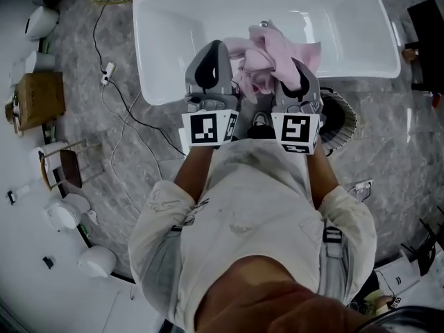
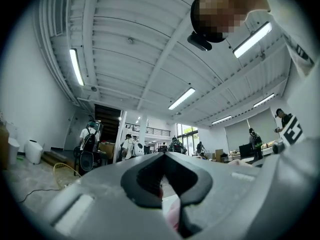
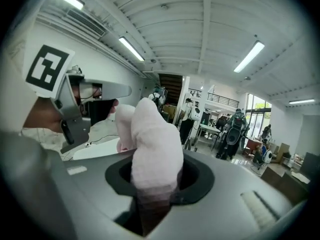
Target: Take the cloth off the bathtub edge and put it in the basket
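The right hand-held gripper (image 3: 152, 181) is clamped on a bunched pink cloth (image 3: 150, 144), which rises out of its jaws in a soft, rounded lump. The left hand-held gripper (image 2: 165, 184) has its jaws drawn almost together, with a sliver of the same pink cloth in the slit between them. Seen from the head, the two grippers sit side by side close in front of the person's chest. Their black-and-white marker cubes face the body and their jaws point away over the near edge of the white bathtub (image 1: 163, 47). The cloth is lifted clear of the tub edge and hangs bunched between and above the two grippers, mostly on the right one. Both forearms are bent and held close together, running from short pale sleeves up to the grippers. The round basket (image 1: 345, 120) stands on the floor just to the right of the right gripper, beside the tub's near rim and partly hidden by that gripper. Grey marbled floor (image 1: 395, 137) spreads out on both sides of the person. On the left, a dark cable (image 1: 128, 113) trails across the floor from the tub, and farther left stands a small chair (image 1: 66, 166).
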A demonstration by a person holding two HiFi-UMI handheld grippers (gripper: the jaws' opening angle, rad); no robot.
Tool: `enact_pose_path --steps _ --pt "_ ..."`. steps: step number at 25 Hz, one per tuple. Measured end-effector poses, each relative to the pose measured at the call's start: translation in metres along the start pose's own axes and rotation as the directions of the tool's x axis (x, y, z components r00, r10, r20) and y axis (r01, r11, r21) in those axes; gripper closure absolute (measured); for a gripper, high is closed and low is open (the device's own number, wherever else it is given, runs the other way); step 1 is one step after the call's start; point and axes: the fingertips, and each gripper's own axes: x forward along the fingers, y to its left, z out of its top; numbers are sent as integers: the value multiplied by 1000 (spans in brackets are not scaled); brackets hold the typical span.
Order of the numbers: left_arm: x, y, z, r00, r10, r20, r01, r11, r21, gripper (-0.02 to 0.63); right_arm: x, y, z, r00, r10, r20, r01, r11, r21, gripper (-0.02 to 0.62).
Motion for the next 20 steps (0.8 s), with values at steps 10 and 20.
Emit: enact_pose_path --steps 10,20 --pt "46 -52 2 982 -185 35 187 980 -61 606 -40 -76 7 968 -252 13 251 966 59 471" --pt "65 -133 -3 897 -440 45 442 886 -141 606 -129 -133 -11 832 -551 -63 554 824 118 471"
